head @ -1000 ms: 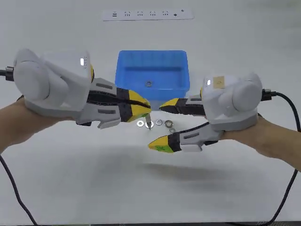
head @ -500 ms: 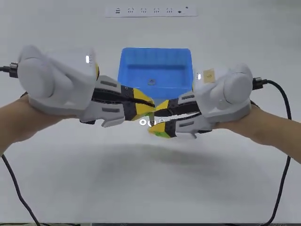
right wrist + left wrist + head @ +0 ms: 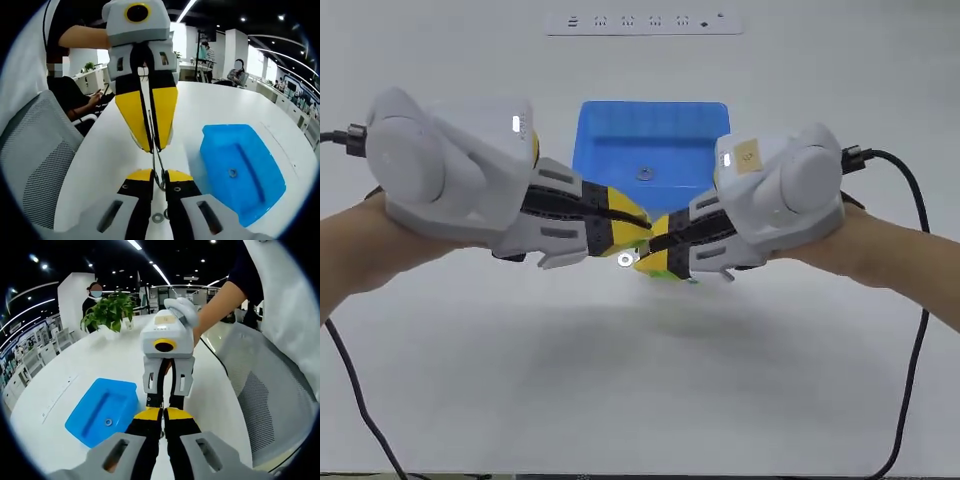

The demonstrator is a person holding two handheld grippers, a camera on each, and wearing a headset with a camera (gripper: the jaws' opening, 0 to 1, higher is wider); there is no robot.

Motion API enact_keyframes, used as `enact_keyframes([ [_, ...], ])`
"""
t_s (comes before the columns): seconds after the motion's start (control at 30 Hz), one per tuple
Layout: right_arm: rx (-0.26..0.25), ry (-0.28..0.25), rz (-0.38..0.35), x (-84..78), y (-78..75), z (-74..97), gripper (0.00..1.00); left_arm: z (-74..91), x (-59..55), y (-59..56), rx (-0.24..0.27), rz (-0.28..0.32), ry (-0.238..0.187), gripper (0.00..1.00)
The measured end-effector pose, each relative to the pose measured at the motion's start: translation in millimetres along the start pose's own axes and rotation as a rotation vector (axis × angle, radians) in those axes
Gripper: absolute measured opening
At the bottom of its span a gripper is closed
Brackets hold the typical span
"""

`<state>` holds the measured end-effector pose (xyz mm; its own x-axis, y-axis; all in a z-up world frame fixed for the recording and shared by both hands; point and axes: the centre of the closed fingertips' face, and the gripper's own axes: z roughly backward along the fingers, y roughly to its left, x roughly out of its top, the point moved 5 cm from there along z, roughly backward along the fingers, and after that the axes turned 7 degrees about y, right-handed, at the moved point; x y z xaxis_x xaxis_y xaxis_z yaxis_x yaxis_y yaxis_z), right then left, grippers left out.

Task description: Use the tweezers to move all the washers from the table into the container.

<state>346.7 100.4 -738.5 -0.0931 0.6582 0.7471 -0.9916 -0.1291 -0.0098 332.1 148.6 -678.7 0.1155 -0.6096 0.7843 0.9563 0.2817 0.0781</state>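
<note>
My left gripper [image 3: 638, 228] is shut on thin metal tweezers [image 3: 151, 145], which hang from its yellow jaws [image 3: 146, 117] in the right gripper view. My right gripper [image 3: 656, 252] meets it tip to tip, and its jaws [image 3: 159, 179] are shut on the tweezers' lower end. One washer [image 3: 625, 260] shows on the table between the two grippers, and washers [image 3: 158, 217] lie under the right jaws. The blue container [image 3: 653, 150] stands just behind the grippers with one washer [image 3: 644, 174] inside it. In the left gripper view my own jaws [image 3: 163, 415] are shut, facing the right gripper [image 3: 165, 342].
A white power strip [image 3: 643, 22] lies at the table's far edge. Cables trail from both grippers. A grey mesh chair [image 3: 37, 165] and seated people sit beyond the table's side. Bare white tabletop lies in front of the grippers.
My right gripper moved left to meet the left gripper, and its open jaws shut on the tweezers' end. Most washers are now hidden under the grippers.
</note>
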Motion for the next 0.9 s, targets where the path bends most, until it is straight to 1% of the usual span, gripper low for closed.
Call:
enact_keyframes([
  [0.07,-0.015,-0.002,-0.013,-0.5,-1.2,0.5,0.10,0.1,-0.4,0.8,0.031,0.029,-0.006,0.06],
  [0.13,-0.031,-0.001,-0.029,-0.7,-1.5,0.9,0.09,1.3,-0.2,1.0,0.069,0.055,-0.025,0.09],
  [0.2,-0.035,-0.001,-0.031,-0.4,0.1,1.6,0.09,5.3,-2.0,1.4,0.109,0.048,-0.018,0.13],
  [0.23,-0.035,-0.001,-0.032,-0.1,1.0,2.0,0.09,7.1,-1.9,-0.7,0.105,0.051,-0.018,0.13],
  [0.3,-0.034,0.000,-0.040,0.7,3.3,2.9,0.09,12.9,-0.4,-3.6,0.111,0.062,-0.033,0.15],
  [0.37,-0.035,-0.002,-0.043,2.7,5.7,4.2,0.09,19.3,2.0,-5.3,0.129,0.076,-0.059,0.19],
  [0.47,-0.038,-0.008,-0.051,7.2,8.3,7.0,0.09,28.5,3.2,-7.7,0.156,0.114,-0.090,0.21],
  [0.57,-0.047,-0.022,-0.068,13.4,10.9,12.4,0.09,37.3,6.0,-18.5,0.133,0.168,-0.139,0.26],
  [0.67,-0.064,-0.026,-0.088,15.5,12.5,17.5,0.09,42.4,4.2,-25.7,0.133,0.180,-0.145,0.28],
  [0.73,-0.070,-0.029,-0.087,17.6,16.1,22.2,0.09,46.0,2.0,-31.2,0.134,0.190,-0.148,0.31],
  [0.8,-0.082,-0.026,-0.067,20.4,18.6,28.1,0.09,50.4,0.3,-34.8,0.137,0.203,-0.151,0.33],
  [0.83,-0.086,-0.027,-0.059,22.6,19.5,32.3,0.09,52.5,2.0,-37.9,0.140,0.213,-0.157,0.34],
  [0.9,-0.092,-0.035,-0.049,27.5,19.8,40.0,0.09,56.6,3.6,-40.1,0.144,0.229,-0.179,0.38],
])
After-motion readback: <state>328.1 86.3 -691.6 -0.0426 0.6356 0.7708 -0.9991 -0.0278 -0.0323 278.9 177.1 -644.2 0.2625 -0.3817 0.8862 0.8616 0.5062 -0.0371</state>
